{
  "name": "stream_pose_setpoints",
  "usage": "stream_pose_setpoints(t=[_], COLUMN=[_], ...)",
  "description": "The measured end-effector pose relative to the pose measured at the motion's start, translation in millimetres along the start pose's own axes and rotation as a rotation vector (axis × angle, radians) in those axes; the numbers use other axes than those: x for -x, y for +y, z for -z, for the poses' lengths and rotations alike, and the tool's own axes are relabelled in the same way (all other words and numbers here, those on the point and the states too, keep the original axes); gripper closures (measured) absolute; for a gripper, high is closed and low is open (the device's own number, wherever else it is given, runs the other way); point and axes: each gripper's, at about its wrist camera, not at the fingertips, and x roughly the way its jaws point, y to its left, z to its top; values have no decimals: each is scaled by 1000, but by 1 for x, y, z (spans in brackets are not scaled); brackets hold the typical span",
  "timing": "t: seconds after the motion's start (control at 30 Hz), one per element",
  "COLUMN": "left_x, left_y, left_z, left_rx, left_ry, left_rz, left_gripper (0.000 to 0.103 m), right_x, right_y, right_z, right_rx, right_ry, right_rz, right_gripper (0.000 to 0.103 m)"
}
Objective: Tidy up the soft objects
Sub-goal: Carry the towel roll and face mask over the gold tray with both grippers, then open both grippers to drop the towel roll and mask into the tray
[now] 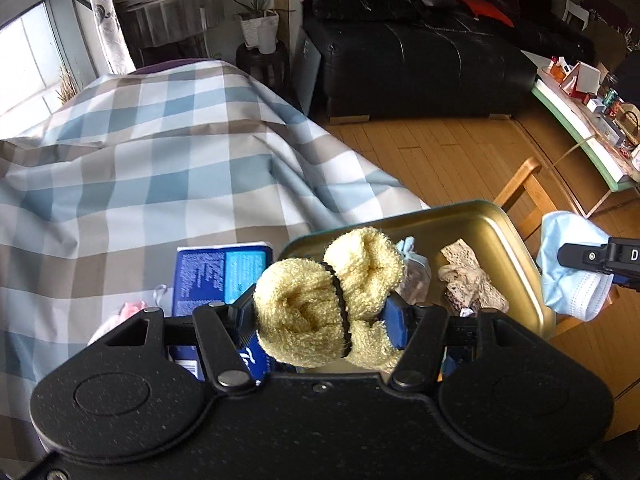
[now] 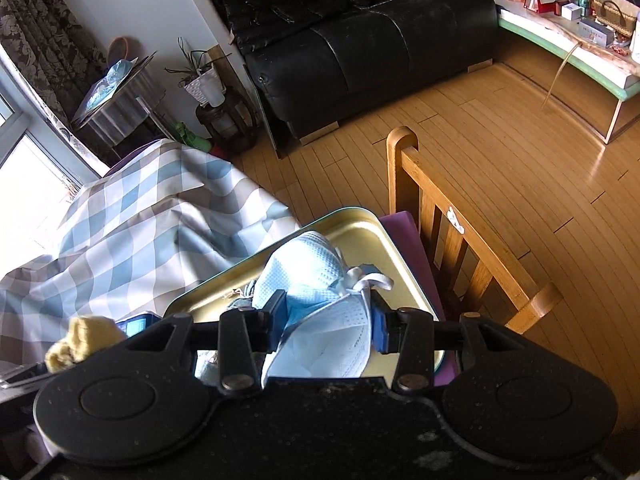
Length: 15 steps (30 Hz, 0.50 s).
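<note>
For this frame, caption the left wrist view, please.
Left tongs grip a fluffy yellow towel roll over a gold metal tray on checked cloth.

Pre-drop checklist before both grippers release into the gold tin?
1. Left gripper clamped on yellow towel roll: ok.
2. Right gripper clamped on blue face mask: ok.
3. Gold tin open, with bare floor space: ok.
4. Towel roll over the tin: near edge only, not ok.
5. Mask over the tin: ok.
6. Lace piece clear of drop spots: cannot tell.
</note>
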Motion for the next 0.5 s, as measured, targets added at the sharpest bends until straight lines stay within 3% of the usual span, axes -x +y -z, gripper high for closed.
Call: stream_pose_setpoints(t=[0.23, 0.5], left_x=[-28, -47], left_y=[-13, -17], left_z=[23, 40], left_rx=[3, 5], left_ry=[126, 184], left_rz=[2, 33], left_gripper=[46, 46], right_x=[0, -4], right_y=[1, 8], right_z=[0, -1], right_rx=[5, 17], right_ry=[17, 21], right_rz=[-14, -16], right_gripper=[61, 60])
